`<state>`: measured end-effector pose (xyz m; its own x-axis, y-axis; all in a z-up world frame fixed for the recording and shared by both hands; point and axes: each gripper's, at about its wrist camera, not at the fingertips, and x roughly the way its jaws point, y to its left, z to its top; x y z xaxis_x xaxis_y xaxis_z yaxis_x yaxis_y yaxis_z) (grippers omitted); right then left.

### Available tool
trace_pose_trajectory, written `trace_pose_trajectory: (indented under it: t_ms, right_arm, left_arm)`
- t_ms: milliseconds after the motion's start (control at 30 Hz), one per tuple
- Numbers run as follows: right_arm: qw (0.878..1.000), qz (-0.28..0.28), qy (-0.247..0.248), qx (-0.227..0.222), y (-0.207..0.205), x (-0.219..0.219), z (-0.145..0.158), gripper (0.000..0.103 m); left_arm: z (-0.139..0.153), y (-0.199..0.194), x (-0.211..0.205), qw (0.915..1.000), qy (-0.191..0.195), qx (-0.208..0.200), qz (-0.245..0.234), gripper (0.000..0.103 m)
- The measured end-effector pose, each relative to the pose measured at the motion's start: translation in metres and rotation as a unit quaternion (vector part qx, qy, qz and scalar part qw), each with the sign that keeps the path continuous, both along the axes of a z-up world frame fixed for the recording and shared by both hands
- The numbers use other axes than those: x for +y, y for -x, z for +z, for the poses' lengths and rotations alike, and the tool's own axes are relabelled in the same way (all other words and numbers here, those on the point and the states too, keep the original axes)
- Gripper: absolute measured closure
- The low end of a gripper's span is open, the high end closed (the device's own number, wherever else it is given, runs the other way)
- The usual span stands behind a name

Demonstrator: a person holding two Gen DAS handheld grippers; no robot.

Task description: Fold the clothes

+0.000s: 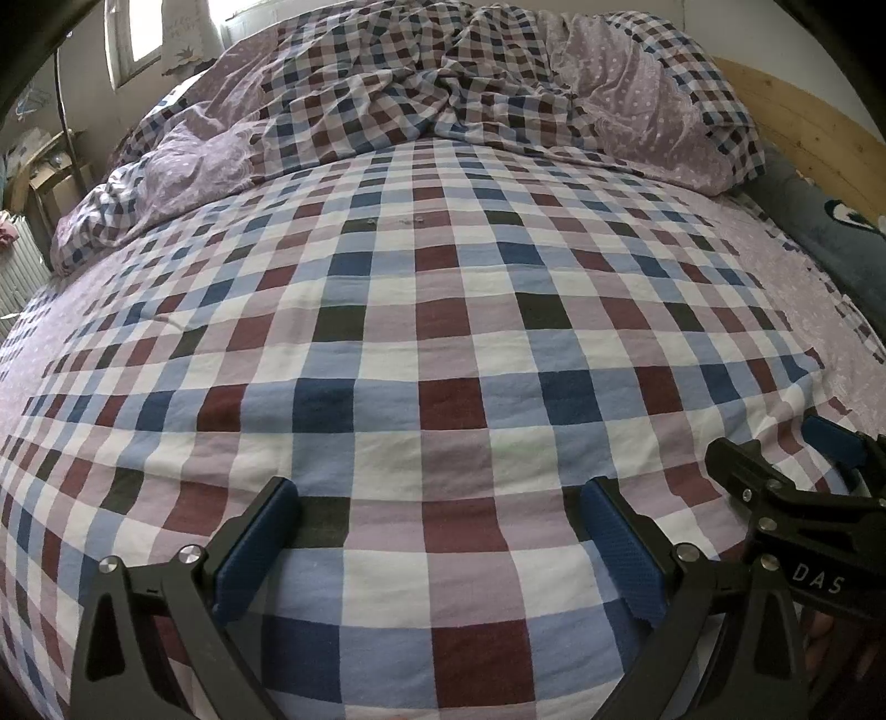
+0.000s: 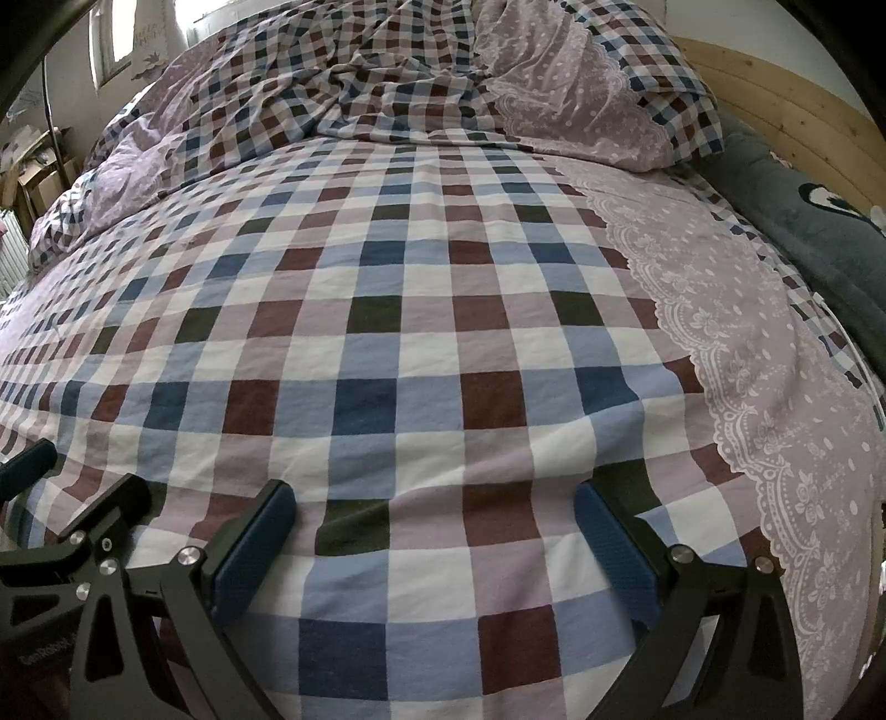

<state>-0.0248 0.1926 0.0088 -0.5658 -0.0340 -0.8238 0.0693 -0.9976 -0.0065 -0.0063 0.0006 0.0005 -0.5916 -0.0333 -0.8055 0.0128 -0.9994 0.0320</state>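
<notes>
A: Left gripper (image 1: 437, 487) low over the checked sheet (image 1: 443, 332). Its 2 blue fingers (image 1: 257, 545) spread wide, nothing between them.

B: Right gripper (image 2: 429, 490) the same: fingers (image 2: 612, 548) released, empty, sheet beneath. 2 grippers side by side, near each other.

A: Clothes to fold?

B: None seen. Sheet lies flat on the bed; crumpled duvet (image 2: 354, 94) heaped at the far end, lilac lace border (image 2: 747, 354) at right, grey blanket (image 2: 803, 216) against the wooden headboard (image 2: 792, 116).

Soft, even daylight from a blown-out window (image 1: 138, 39) at upper left. Faint shadows only. Sharp at centre, strongly bowed by fisheye, dark vignette in corners of both views.
</notes>
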Motion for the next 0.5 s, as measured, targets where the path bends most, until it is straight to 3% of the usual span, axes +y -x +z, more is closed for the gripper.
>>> trace_pose_trajectory:
  t_ms: [500]
  right_arm:
    - [1.0,0.0,-0.001,0.0,0.0003,0.0002,-0.0003,0.0]
  left_arm:
    - [0.0002,0.0001,-0.0008,1.0,-0.002,0.0,-0.001,0.0]
